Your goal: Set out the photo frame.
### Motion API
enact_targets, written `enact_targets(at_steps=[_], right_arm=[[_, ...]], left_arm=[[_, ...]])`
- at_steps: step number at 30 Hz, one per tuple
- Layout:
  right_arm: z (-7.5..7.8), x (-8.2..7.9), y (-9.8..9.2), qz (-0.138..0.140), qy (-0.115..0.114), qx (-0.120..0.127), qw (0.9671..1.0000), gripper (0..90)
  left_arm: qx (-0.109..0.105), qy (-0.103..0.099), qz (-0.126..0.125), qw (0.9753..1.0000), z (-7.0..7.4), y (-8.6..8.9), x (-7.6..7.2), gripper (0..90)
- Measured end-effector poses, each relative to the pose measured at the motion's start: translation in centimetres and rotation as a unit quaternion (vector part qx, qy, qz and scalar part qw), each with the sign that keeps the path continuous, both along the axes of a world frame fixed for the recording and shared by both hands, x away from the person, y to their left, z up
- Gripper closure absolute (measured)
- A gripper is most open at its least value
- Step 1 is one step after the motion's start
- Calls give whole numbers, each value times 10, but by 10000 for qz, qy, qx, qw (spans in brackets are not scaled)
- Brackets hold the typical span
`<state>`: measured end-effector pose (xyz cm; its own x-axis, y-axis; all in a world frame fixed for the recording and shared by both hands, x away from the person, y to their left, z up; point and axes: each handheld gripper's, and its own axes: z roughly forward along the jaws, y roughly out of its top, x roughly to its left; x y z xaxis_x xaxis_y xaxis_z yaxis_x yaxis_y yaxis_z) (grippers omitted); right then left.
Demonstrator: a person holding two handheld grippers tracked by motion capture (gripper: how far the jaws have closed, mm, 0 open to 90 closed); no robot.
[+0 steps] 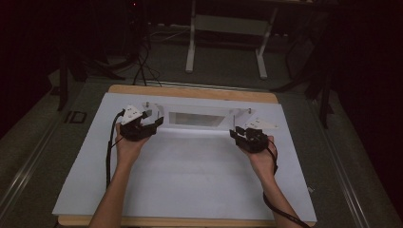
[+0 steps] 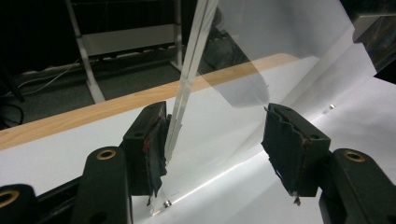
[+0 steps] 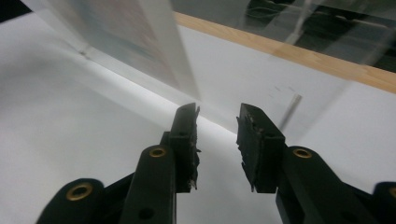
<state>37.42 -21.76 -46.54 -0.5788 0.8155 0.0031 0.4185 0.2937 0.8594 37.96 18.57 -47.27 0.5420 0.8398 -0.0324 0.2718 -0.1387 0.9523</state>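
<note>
A clear plastic stand [image 1: 196, 118] sits on the white sheet [image 1: 190, 171] that covers the wooden table [image 1: 190, 91], toward the far side of that sheet, with a pale panel in its middle and an upright end wall at each side; the left gripper [image 1: 153, 124] is at the stand's left end and the right gripper [image 1: 236, 133] at its right end, each held in a hand coming from the near edge of the table; in the left gripper view the left gripper [image 2: 215, 140] has its jaws spread wide, and the thin upright edge of the stand [image 2: 187, 88] rises just beside the inner face of one jaw, seemingly touching its pad, while the other jaw stands well apart from it over a clear sloping pane; so the jaws are not clamped on anything; in the right gripper view the right gripper [image 3: 217, 140] has its jaws parted by a narrow gap with nothing between them, and the stand [image 3: 154, 51] rises just beyond the jaw tips, near but not touching; a grey floor and white frame legs [image 1: 190, 47] lie beyond the table's far edge.
</note>
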Motion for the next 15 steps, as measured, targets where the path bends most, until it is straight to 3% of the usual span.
enact_targets(at_steps=[8, 15], right_arm=[[-3, 7, -11, -306, 9, -14, 9995, 573], [-4, 15, -16, -558, -142, -147, 9982, 509]], left_arm=[[-42, 53, 40, 10000, 2, 0, 4, 404], [-257, 124, -9, 9996, 0, 2, 9, 393]])
